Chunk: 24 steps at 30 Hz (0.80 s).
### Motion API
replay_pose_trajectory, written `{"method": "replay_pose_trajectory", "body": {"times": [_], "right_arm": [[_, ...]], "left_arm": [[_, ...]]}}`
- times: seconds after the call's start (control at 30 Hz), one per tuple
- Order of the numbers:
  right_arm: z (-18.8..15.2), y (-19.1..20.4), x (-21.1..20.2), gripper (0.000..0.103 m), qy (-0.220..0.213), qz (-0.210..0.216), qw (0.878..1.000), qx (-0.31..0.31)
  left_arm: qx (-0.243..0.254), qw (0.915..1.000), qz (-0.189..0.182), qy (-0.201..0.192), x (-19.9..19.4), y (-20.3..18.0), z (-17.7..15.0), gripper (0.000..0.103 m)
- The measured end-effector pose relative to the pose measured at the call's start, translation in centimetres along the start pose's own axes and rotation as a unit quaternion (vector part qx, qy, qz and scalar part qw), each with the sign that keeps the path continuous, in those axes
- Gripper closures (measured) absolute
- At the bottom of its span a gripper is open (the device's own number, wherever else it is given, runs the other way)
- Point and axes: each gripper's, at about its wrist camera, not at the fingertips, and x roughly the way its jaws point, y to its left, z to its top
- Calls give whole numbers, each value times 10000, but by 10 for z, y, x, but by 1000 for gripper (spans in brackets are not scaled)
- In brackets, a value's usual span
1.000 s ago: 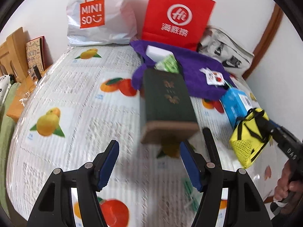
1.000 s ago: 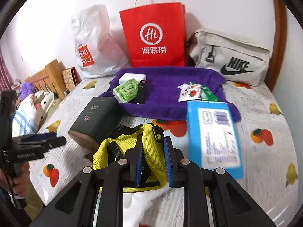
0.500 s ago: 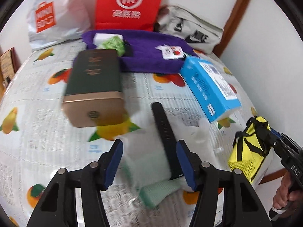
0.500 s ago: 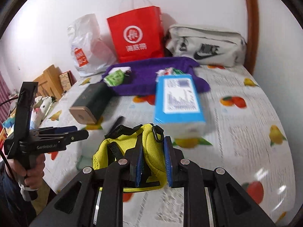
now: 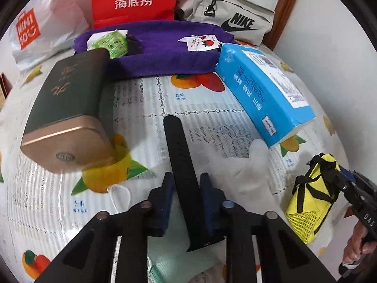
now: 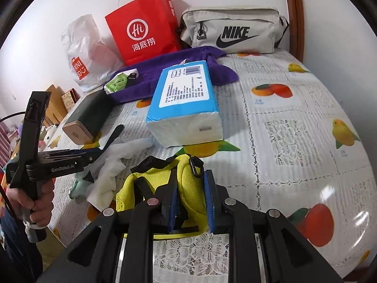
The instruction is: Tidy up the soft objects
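My left gripper (image 5: pixel 186 186) has its blue pads on both sides of a long black strap (image 5: pixel 181 155) that lies on the fruit-print bedcover; the jaws are nearly closed on it. It also shows in the right wrist view (image 6: pixel 101 152). My right gripper (image 6: pixel 190 202) is shut on a yellow mesh pouch (image 6: pixel 188 179) with black straps, held above the bed's near edge; the pouch also shows in the left wrist view (image 5: pixel 313 195). White cloths (image 6: pixel 110 169) and a pale green cloth (image 6: pixel 79 186) lie crumpled under the left gripper.
A blue tissue pack (image 5: pixel 264 96), a dark green and gold box (image 5: pixel 68 108) and a purple towel (image 5: pixel 160 49) with small packets lie mid-bed. A red paper bag (image 6: pixel 146 33), a Miniso plastic bag (image 6: pixel 87 54) and a grey Nike bag (image 6: pixel 233 33) stand against the wall.
My left gripper swung right from the green box to the black strap and closed its jaws around it. My right gripper kept hold of the yellow pouch and drew back toward the bed's near edge.
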Motion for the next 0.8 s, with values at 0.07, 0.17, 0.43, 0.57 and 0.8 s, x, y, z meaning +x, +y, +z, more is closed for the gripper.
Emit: {"method": "replay_pose_trajectory", "body": {"times": [0.07, 0.17, 0.43, 0.57, 0.8], "right_arm": [[-1, -3, 3, 82, 14, 41, 10000, 36], [-1, -7, 4, 82, 15, 77, 9999, 85], [-3, -14, 6, 82, 35, 125, 9997, 192], [-5, -15, 5, 82, 37, 129, 9997, 219], [-4, -11, -2, 82, -4, 41, 9999, 141]], "left_arm": [[8, 10000, 19, 54, -1, 0, 2, 81], [-72, 9999, 48, 83, 1, 2, 6, 79], [218, 9987, 454, -82, 8, -9, 9, 78], [98, 9994, 317, -97, 6, -5, 10, 83], [15, 9996, 135, -245, -14, -2, 4, 83]]}}
